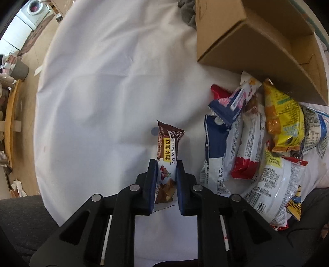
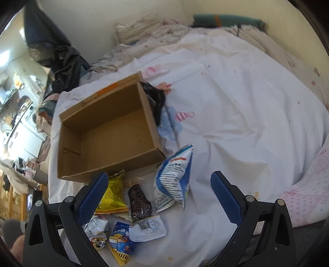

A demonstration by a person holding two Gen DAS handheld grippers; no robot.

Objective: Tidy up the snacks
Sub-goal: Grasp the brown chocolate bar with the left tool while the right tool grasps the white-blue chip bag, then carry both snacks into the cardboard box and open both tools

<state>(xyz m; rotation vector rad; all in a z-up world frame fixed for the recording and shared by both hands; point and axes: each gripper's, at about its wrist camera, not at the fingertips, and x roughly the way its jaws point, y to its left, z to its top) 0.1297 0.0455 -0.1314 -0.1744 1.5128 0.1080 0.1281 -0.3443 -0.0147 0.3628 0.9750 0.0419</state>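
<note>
My left gripper (image 1: 166,164) is shut on a brown chocolate snack bar (image 1: 167,147) and holds it over the white sheet (image 1: 102,92). A pile of snack packets (image 1: 257,143) lies to its right, below an open cardboard box (image 1: 246,47). In the right wrist view my right gripper (image 2: 159,177) is open and empty above the snacks: a yellow packet (image 2: 113,195), a dark bar (image 2: 139,203) and a blue and white bag (image 2: 174,176). The box (image 2: 111,131) stands just beyond them with nothing inside.
The sheet covers a bed with a pink blanket (image 2: 308,195) at the right and rumpled bedding (image 2: 144,30) at the back. A black bag (image 2: 156,100) lies beside the box. The floor and a washing machine (image 1: 35,10) show at the far left.
</note>
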